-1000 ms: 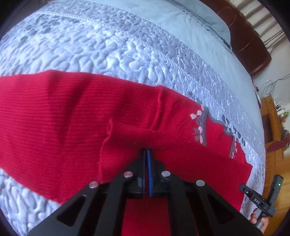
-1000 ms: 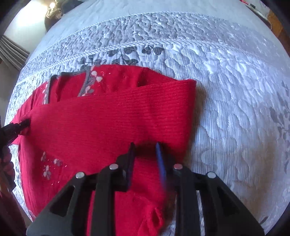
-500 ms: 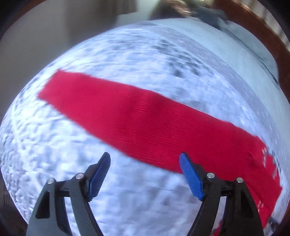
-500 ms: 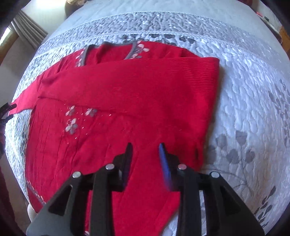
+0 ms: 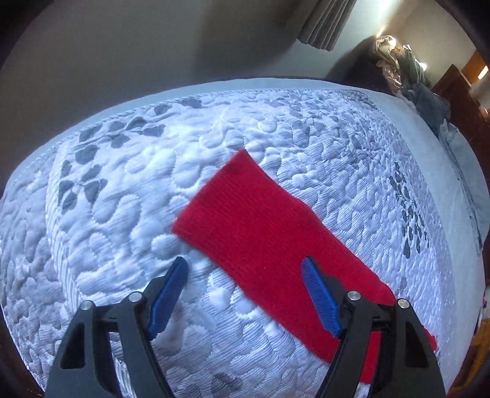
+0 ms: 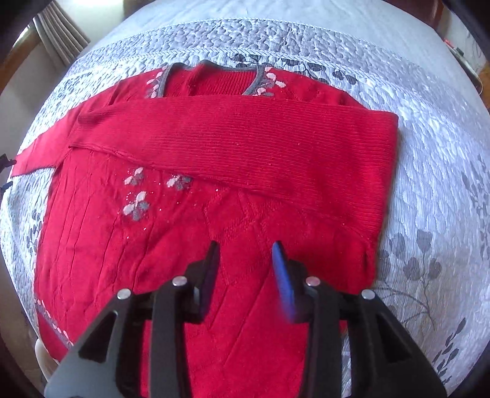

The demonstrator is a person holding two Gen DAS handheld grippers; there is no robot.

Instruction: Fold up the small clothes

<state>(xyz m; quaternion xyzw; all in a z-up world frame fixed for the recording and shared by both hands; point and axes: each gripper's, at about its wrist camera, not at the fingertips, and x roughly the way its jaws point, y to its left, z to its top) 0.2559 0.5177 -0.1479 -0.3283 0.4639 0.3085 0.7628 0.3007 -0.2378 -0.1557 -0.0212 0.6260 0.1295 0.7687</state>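
The bed [image 6: 428,153] holds the red sweater [image 6: 214,214], one sleeve folded across. The other sleeve [image 5: 260,229] lies out at 9 o'clock. The left gripper [image 5: 245,294] is wide and empty; the right gripper [image 6: 246,269] is narrow and empty. Grabbing too deep could drag the folded sleeve loose.

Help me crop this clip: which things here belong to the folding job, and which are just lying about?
Job:
- red sweater, one sleeve folded across its chest
- outstretched sleeve
- left tongs, open
- right tongs, open

Lying about:
- quilted bedspread
- clothes pile
- curtain
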